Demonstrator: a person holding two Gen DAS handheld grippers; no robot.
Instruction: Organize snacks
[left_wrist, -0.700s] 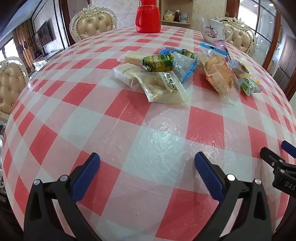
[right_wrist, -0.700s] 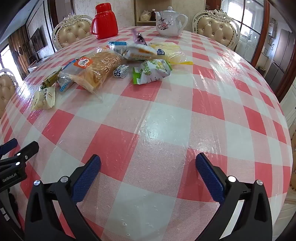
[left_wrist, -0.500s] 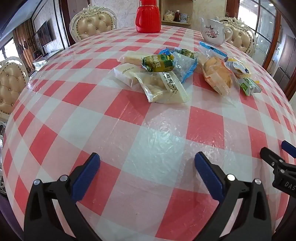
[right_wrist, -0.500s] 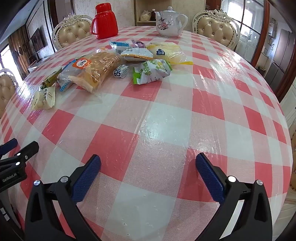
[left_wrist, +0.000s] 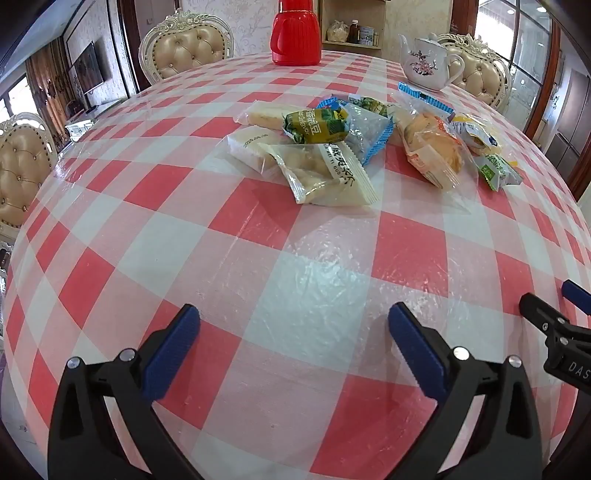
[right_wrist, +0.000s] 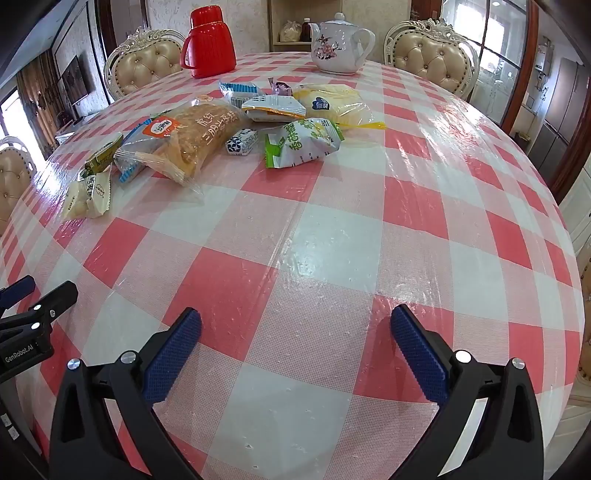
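Note:
Several wrapped snacks lie in a loose pile on the far half of the red-and-white checked table (left_wrist: 295, 266). In the left wrist view I see a clear packet with a white label (left_wrist: 325, 173), a green packet (left_wrist: 317, 125) and a bagged bread (left_wrist: 432, 151). The right wrist view shows the bread (right_wrist: 199, 136), a green-and-white packet (right_wrist: 303, 142), a yellow cake packet (right_wrist: 332, 105) and a small blue-and-white sweet (right_wrist: 242, 142). My left gripper (left_wrist: 293, 321) and right gripper (right_wrist: 295, 325) both hover open over bare cloth, well short of the pile, with nothing between the fingers.
A red thermos jug (right_wrist: 208, 44) and a flowered white teapot (right_wrist: 336, 46) stand at the table's far edge behind the snacks. Padded chairs (left_wrist: 188, 48) ring the table. The other gripper's tip shows at each view's side (left_wrist: 554, 317).
A white-and-orange packet at the back of the pile has dropped flat among the others. Neither gripper has moved, and both have stayed open.

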